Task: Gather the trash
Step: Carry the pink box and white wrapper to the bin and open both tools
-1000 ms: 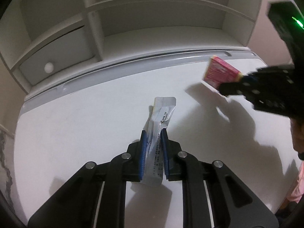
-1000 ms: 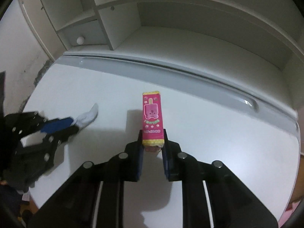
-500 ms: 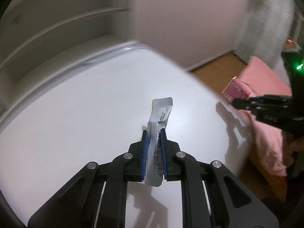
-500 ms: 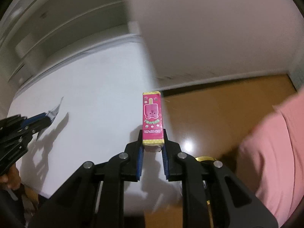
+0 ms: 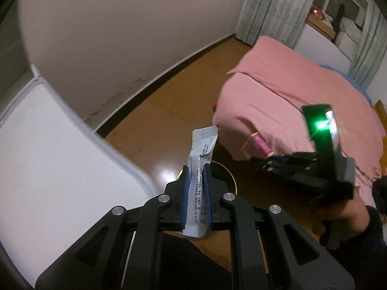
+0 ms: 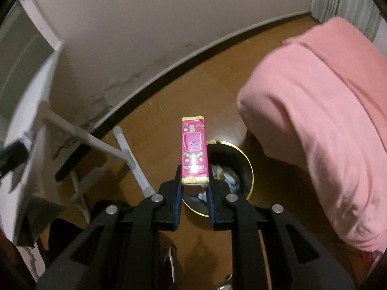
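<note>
Bedroom floor fills both views now: brown wood flooring (image 6: 169, 91), pink bedspread (image 6: 326, 120) at right, white desk edge (image 5: 48, 157) only at left of the left wrist view. A second ago both cameras looked at the desk top and shelves, so both hands have swung off the desk toward the bin.

Left gripper (image 5: 196, 193): blue pads clamped on a crumpled silver-white foil wrapper (image 5: 199, 169), which sticks up at frame centre. Right gripper (image 6: 193, 193): clamped on a small pink ice-lolly carton with yellow ends (image 6: 194, 149), upright at frame centre. Both grips look unchanged.

Black round waste bin with gold rim (image 6: 232, 169) sits on the floor directly behind the carton in the right view, paper scraps already inside. In the left view only an arc of its rim shows behind the wrapper.

Judgement: pickup done, transport nearly done. Right load looks lined up to drop; left probably needs a bit more travel over the opening.
</note>
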`<control>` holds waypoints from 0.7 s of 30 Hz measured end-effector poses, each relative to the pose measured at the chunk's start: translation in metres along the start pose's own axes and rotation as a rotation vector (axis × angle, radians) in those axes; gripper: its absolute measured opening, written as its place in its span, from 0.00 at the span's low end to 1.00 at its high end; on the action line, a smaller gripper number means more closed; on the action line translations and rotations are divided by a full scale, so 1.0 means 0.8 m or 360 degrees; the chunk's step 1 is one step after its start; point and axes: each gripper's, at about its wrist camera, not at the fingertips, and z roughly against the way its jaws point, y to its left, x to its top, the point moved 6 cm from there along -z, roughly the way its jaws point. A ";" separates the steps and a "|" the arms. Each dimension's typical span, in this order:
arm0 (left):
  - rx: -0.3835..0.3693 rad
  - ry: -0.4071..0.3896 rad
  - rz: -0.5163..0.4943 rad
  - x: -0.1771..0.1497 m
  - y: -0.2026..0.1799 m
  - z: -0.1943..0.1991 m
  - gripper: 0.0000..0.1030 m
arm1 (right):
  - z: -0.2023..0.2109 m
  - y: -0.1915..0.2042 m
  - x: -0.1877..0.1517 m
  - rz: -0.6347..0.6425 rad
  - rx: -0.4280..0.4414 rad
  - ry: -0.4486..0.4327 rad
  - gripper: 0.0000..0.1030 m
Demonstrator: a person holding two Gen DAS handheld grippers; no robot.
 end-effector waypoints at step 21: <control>-0.0016 0.0154 -0.0061 0.000 -0.051 -0.078 0.10 | -0.037 -0.054 -0.020 -0.0049 0.0021 0.0110 0.17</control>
